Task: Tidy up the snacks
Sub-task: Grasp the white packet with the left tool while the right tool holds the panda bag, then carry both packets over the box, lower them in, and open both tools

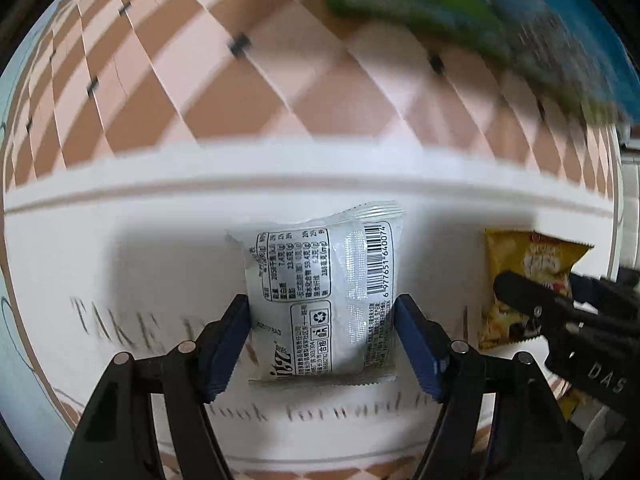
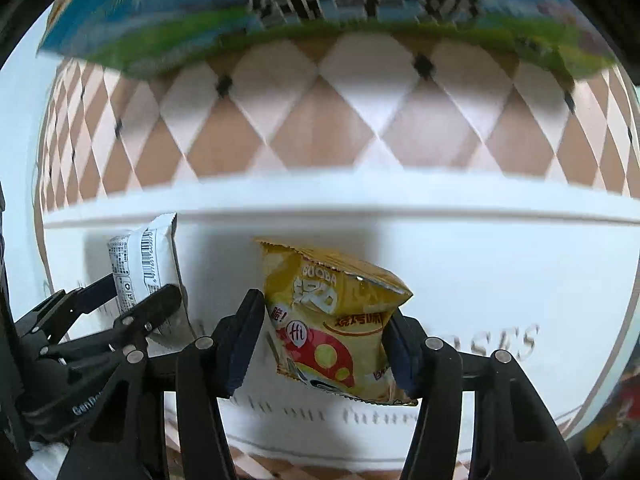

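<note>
- The left gripper (image 1: pixel 322 336) points down into a white box (image 1: pixel 280 192), its blue pads pressed against both long edges of a silver snack packet (image 1: pixel 320 292).
- The right gripper (image 2: pixel 324 344) hangs just beside it over the same box and pinches a yellow snack packet (image 2: pixel 332 320), which crumples at the waist between the pads.
- Both packets are inside the box outline but seem to be held clear of its floor, so neither is put down yet; the box floor that shows is bare apart from grey printed lettering.
- A large blue-and-green bag (image 2: pixel 280 12) lies on the checked tablecloth (image 2: pixel 320 128) beyond the box, still outside it; it probably remains to be sorted.
- The silver packet is flat and smooth, back side up, showing a barcode and a nutrition table.
- The yellow packet is puffy, with a red-and-white picture and a crimped top seam.
</note>
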Available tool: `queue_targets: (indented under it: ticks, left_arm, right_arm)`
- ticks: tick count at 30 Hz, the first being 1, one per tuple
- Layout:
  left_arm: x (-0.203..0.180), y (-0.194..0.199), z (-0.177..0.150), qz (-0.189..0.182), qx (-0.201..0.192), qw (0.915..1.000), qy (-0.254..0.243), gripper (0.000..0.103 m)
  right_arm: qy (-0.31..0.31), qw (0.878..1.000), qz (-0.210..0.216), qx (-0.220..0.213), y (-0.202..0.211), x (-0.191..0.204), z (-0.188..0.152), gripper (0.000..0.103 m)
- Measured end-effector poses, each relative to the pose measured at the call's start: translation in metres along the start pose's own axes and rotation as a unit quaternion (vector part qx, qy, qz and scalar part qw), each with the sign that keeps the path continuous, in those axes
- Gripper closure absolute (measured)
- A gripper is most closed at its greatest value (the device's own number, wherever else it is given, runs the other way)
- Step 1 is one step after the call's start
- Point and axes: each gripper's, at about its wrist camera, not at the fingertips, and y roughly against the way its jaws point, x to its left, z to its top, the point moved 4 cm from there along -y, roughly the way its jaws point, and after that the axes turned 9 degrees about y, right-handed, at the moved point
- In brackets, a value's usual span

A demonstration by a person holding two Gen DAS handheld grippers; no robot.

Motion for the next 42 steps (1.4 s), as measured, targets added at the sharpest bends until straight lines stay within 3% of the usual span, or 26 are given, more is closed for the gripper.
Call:
queue_targets:
  ticks: [6,15,18,23,28,35,42]
  left_arm:
    - [-0.009,-0.006,-0.013,0.015,-0.004,0.9998,-0.008,0.032]
    - [-0.044,-0.015,-0.018,0.03,-0.018,0.9993,-0.014,0.032]
    - [-0.006,0.005,-0.022,0.027,-0.023,0.9992,-0.018,0.032]
    - [-0.012,0.018,-0.032,0.003,-0.026,0.9994,-0.021,0.032]
    - [-0.024,0.06,-0.023,-0.037,-0.053,0.9977,-0.017,0.032]
    - [-0.06,0.151,0.027,-0.119,-0.111,0.9864,-0.02,0.032]
    - [-0.093,0.21,0.132,-0.131,-0.153,0.9791,-0.028,0.032]
  right_arm:
    - [-0.003,1.0,0.001,0.019,-0.004,0.0,-0.023,0.043]
    - [0.004,0.999,-0.015,0.031,-0.018,-0.001,-0.02,0.036]
    - [0.02,0.999,-0.034,0.014,-0.016,0.006,-0.022,0.047]
    - [0.02,1.0,-0.012,-0.001,-0.01,0.016,-0.033,0.054]
    - [0.003,0.999,0.023,-0.04,0.033,0.002,-0.036,0.055]
    - [-0.017,0.99,0.078,-0.114,0.133,-0.016,-0.005,0.055]
    - [-0.019,0.979,0.092,-0.183,0.225,-0.053,0.078,0.055]
